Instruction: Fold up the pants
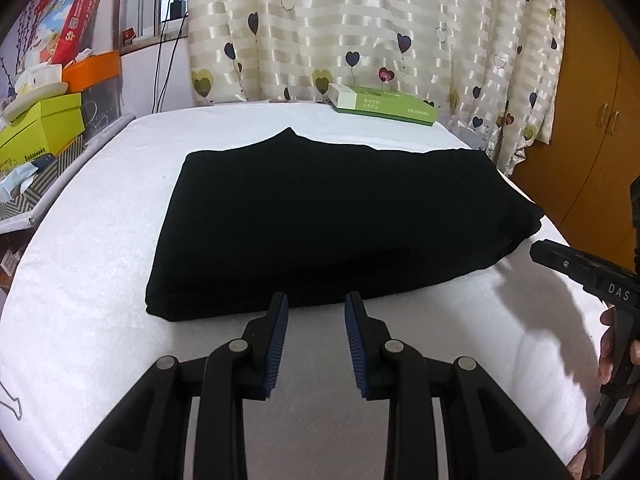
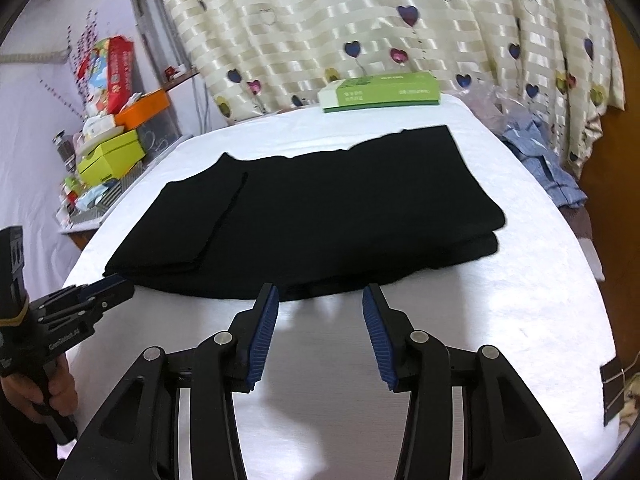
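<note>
The black pants [image 1: 340, 220] lie folded into a flat layered rectangle on the white table [image 1: 80, 272], also seen in the right wrist view as black pants [image 2: 312, 216]. My left gripper [image 1: 316, 300] stands open just before the near edge of the pants, nothing between its blue pads. It appears from the side as the left gripper [image 2: 116, 286] at the pants' near left corner. My right gripper [image 2: 320, 294] is open too, in front of the near edge, holding nothing. Its tip shows as the right gripper [image 1: 538, 250] by the pants' right end.
A green box [image 1: 384, 104] lies at the table's far edge before a heart-patterned curtain [image 1: 360, 28]. Stacked boxes [image 1: 44, 120] clutter a shelf on the left. A blue garment [image 2: 544, 164] lies off the table's right side, and a wooden cabinet [image 1: 592, 120] stands at right.
</note>
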